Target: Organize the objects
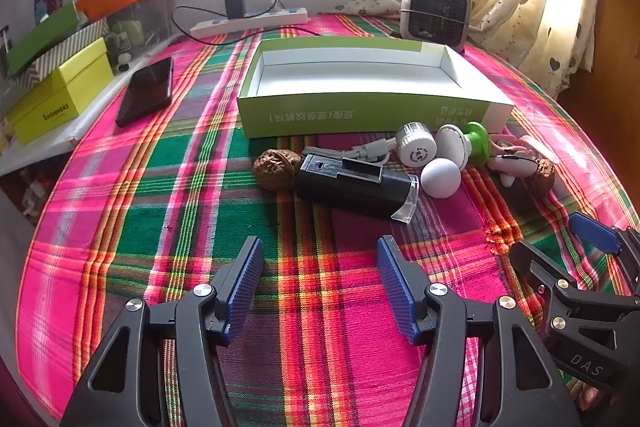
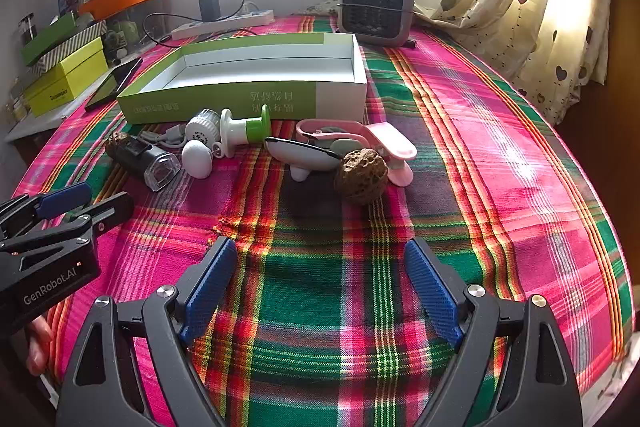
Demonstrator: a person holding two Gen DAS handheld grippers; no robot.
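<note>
An open green-and-white box (image 1: 360,115) (image 2: 224,103) lies on the plaid cloth. In front of it sit a walnut (image 1: 276,169), a black lamp (image 1: 352,187) (image 2: 144,159), a white ball (image 1: 440,177) (image 2: 197,158), a ribbed white cylinder (image 1: 416,145), a white-and-green spool (image 2: 244,129), a pink clip (image 2: 376,139), a white oval piece (image 2: 304,155) and a second walnut (image 2: 361,175). My left gripper (image 1: 320,247) (image 2: 96,203) hovers open, just short of the lamp. Below the second walnut, my right gripper (image 2: 320,245) (image 1: 556,243) is open and holds nothing.
A small heater (image 2: 376,5) stands behind the box, and a power strip (image 1: 248,21) with a plugged charger runs along the wall. A dark phone (image 1: 146,91) and stacked yellow-green boxes (image 1: 60,95) are at the left. Curtains (image 2: 540,27) hang at the right.
</note>
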